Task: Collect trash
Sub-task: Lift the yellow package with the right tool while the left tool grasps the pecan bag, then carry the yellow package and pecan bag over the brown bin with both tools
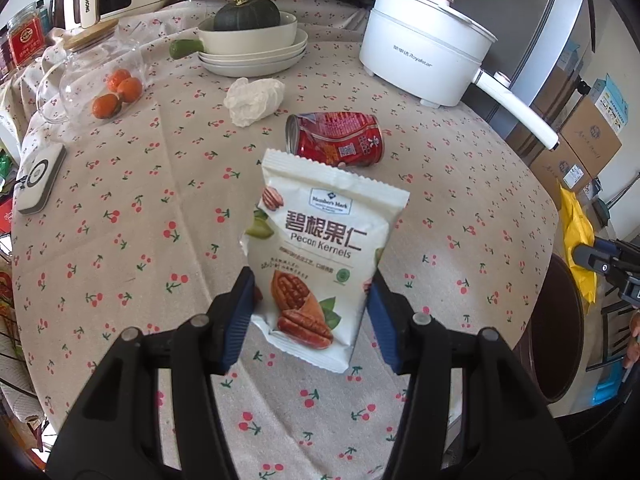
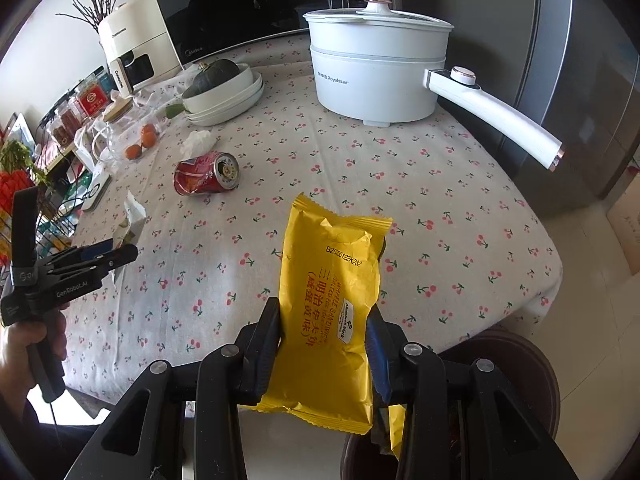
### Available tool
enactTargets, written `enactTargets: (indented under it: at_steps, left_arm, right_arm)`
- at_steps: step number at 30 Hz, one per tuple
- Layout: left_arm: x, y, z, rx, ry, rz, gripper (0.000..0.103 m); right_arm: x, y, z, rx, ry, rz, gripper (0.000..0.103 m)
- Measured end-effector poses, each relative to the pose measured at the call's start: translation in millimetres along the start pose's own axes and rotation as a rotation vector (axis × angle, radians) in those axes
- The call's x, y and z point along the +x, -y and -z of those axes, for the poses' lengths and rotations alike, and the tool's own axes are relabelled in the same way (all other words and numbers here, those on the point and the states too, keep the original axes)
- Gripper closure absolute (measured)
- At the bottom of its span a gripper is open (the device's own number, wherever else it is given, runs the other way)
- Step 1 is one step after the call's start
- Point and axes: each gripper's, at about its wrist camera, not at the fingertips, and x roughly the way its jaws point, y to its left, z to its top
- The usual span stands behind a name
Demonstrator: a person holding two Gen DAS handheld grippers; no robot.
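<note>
Tilted steeply downward, the left gripper [image 1: 312, 312] clamps a glossy white pecan-kernel pouch [image 1: 320, 252] with crimped edges, above the cherry-print tablecloth [image 1: 160, 208]. Likewise angled, the right gripper [image 2: 326, 354] pinches a crinkled yellow foil wrapper [image 2: 332, 312]. Farther off lie a dented red can [image 1: 336, 138] and crumpled white tissue [image 1: 254, 100].

Bright even daylight, soft shadows, sharp centre, strong fisheye warp w/ dark vignette at edges.

left gripper [image 1: 311, 312]: black frame, blue ribbed pads, grey round screws | right gripper [image 2: 326, 354]: black frame, blue pads, grey screws | side marking "GenRobot.AI", black strap
</note>
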Motion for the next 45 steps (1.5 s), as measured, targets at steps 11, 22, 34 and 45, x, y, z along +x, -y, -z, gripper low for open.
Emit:
enactTargets:
  at_steps: [11,22,34,45]
  left_arm:
    - [-27.1,26.9,25.3,0.024,-0.017,0.06,0.047]
    - [-35.3,79.7,41.5,0.086,-0.035,0.135,0.047]
    - [-22.4,132.1,56.9,0.168,-0.075,0.179,0.047]
    - [-6.8,178.5,64.7,0.259,-0.111,0.209,0.047]
  right_arm:
    - [-21.6,37.1,34.8,0.03,0.0,0.056,0.062]
    - [-38.4,80.2,73.2,0.1,-0.009,0.087,0.062]
    - [-34.3,131.6,116.6,0.182,-0.064,0.135,0.061]
    - [-24.9,164.8,140.1,0.272,-0.113,0.137,0.028]
